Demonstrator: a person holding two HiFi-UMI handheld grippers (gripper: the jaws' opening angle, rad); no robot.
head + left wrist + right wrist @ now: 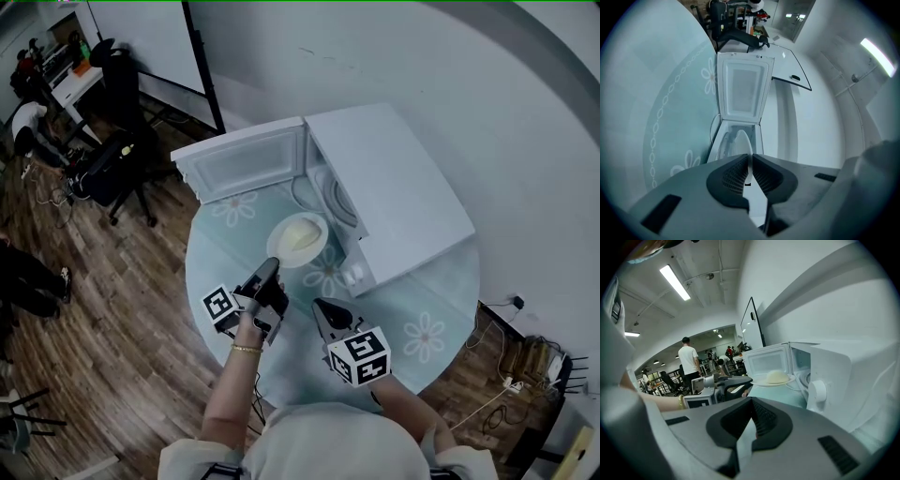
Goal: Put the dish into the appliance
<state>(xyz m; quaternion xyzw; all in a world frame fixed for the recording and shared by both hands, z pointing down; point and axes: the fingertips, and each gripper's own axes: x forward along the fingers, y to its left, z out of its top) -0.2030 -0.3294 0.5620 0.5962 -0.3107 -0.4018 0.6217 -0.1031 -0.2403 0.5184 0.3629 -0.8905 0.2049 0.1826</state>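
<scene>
Dish [298, 239], frame centre, rim pinched by left gripper [271, 270] fingers; thin hold, could tip entering microwave [403, 187]. Right gripper [322, 307] fingers pressed together.

A round, flower-patterned table [441, 309] lies under the left gripper [271, 264] and right gripper [319, 305]. Wood-plank floor [141, 309] spreads to their left, with 1 black office chair [122, 159]. A white wall [450, 66] rises beyond; strip lights [675, 282] glow overhead.
</scene>
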